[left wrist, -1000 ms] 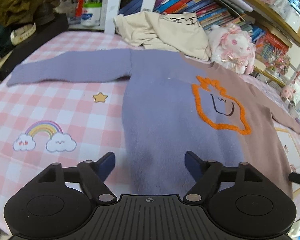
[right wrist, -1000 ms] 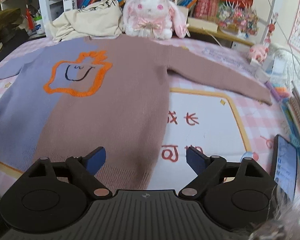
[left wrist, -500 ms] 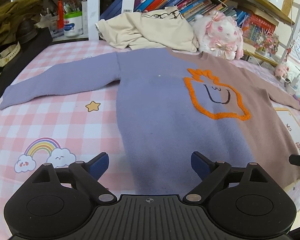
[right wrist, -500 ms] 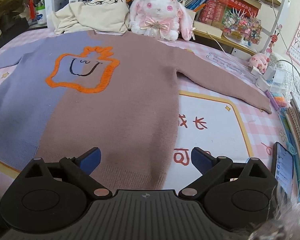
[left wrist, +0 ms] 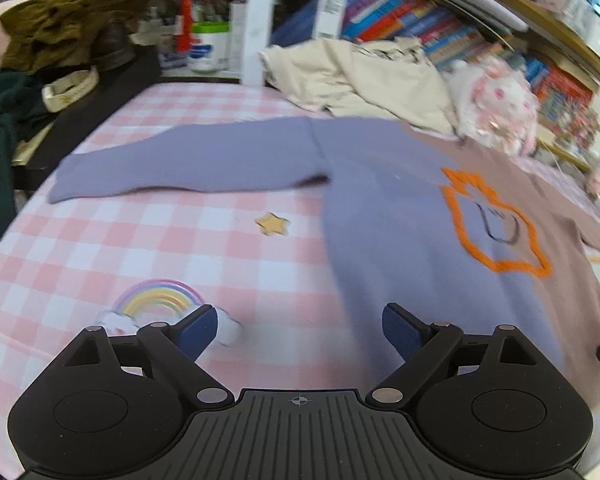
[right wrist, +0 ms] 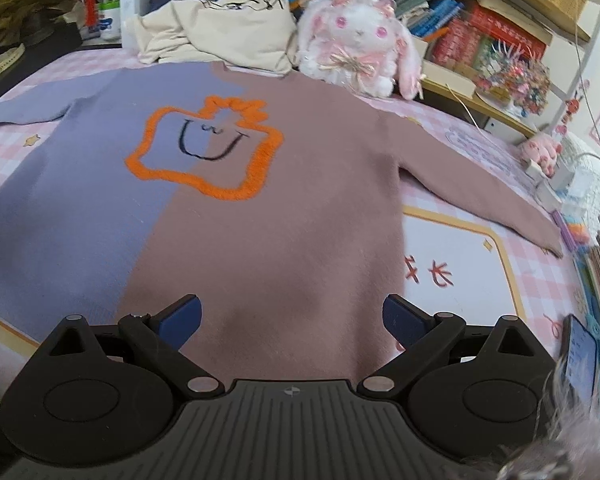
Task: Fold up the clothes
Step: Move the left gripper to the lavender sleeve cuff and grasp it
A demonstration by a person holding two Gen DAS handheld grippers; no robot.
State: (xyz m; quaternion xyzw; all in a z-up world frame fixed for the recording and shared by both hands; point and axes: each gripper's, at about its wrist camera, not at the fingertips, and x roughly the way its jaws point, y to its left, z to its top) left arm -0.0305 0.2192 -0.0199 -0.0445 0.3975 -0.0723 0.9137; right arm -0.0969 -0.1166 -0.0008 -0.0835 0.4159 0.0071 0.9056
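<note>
A sweater [right wrist: 260, 208], half lilac and half mauve with an orange-outlined smiley patch [right wrist: 208, 152], lies flat and face up on a pink checked cloth [left wrist: 160, 240], both sleeves spread out. The lilac sleeve [left wrist: 188, 164] reaches left in the left wrist view; the mauve sleeve [right wrist: 480, 196] reaches right in the right wrist view. My left gripper [left wrist: 298, 330] is open and empty, above the cloth at the sweater's lower left edge. My right gripper [right wrist: 292, 318] is open and empty above the mauve hem.
A cream garment [right wrist: 228, 28] and a pink plush rabbit [right wrist: 356, 40] lie behind the collar, before bookshelves [right wrist: 480, 40]. Dark clothes [left wrist: 60, 28] are piled far left. A phone [right wrist: 580, 360], notebooks and cables [right wrist: 580, 184] line the right edge.
My left gripper has swung left, from over the lilac body to over the checked cloth beside it. My right gripper has shifted slightly left over the hem. Both stay open.
</note>
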